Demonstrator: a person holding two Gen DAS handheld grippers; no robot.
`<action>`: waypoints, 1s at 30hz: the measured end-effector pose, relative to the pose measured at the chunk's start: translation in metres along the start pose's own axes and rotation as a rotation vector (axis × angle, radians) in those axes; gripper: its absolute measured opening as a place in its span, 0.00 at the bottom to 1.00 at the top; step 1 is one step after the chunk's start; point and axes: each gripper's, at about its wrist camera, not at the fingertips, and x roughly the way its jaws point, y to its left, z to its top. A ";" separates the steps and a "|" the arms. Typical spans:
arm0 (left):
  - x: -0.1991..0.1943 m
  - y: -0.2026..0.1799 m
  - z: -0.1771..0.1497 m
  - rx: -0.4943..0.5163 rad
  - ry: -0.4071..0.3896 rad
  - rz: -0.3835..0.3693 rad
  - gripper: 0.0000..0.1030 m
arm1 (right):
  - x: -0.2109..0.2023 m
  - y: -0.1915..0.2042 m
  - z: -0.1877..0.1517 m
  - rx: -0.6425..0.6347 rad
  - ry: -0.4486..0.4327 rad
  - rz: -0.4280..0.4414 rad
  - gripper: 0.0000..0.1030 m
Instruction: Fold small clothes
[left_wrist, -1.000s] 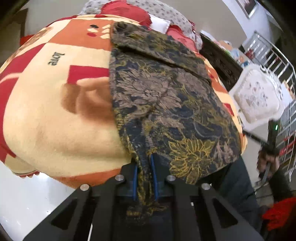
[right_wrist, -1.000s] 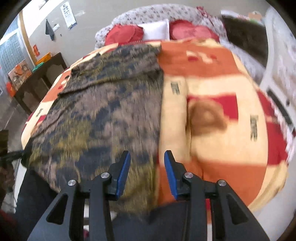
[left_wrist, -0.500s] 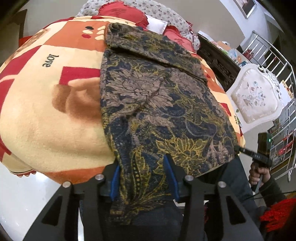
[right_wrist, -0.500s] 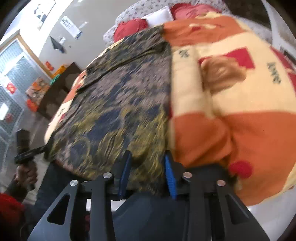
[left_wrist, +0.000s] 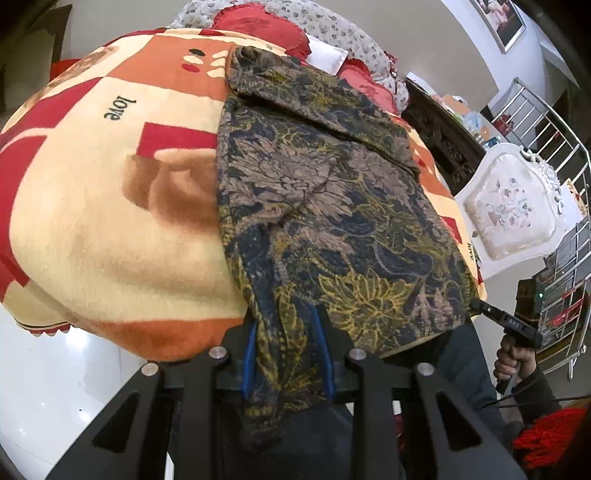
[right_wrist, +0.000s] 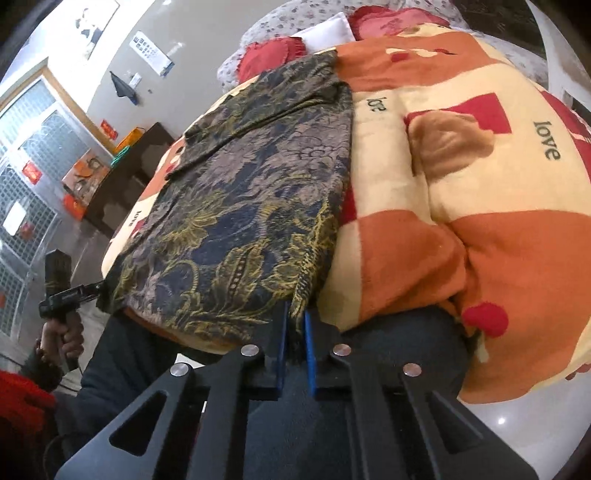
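Note:
A dark floral garment (left_wrist: 325, 206) with gold and grey-brown pattern lies lengthwise on the bed's blanket (left_wrist: 110, 229); it also shows in the right wrist view (right_wrist: 258, 192). My left gripper (left_wrist: 288, 350) has its blue pads partly closed around the garment's near left hem, with cloth bunched between them. My right gripper (right_wrist: 294, 343) is shut on the near right corner of the garment. Each gripper shows as a black tool in the other's view, the right one (left_wrist: 506, 321) and the left one (right_wrist: 70, 291), at the hem's opposite corners.
The orange, cream and red blanket covers the bed (right_wrist: 480, 184). Red and white pillows (left_wrist: 266, 26) lie at the head. A white padded chair (left_wrist: 513, 210) and metal rack (left_wrist: 561, 147) stand right of the bed. A dark cabinet (right_wrist: 122, 177) stands left. The floor (left_wrist: 55, 387) is glossy white.
My right gripper went from open above the hem to shut on the garment's corner. My left gripper opened half a second ago and has narrowed again around the hem.

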 end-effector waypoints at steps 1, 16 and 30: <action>-0.001 0.000 -0.001 -0.003 -0.002 -0.005 0.27 | 0.001 -0.002 0.001 0.003 -0.002 -0.003 0.10; -0.011 -0.001 -0.010 -0.012 -0.002 -0.069 0.40 | 0.012 -0.005 0.006 0.000 0.023 -0.023 0.10; -0.053 0.012 0.008 -0.080 -0.114 0.005 0.06 | -0.035 0.016 0.023 -0.089 -0.075 -0.071 0.06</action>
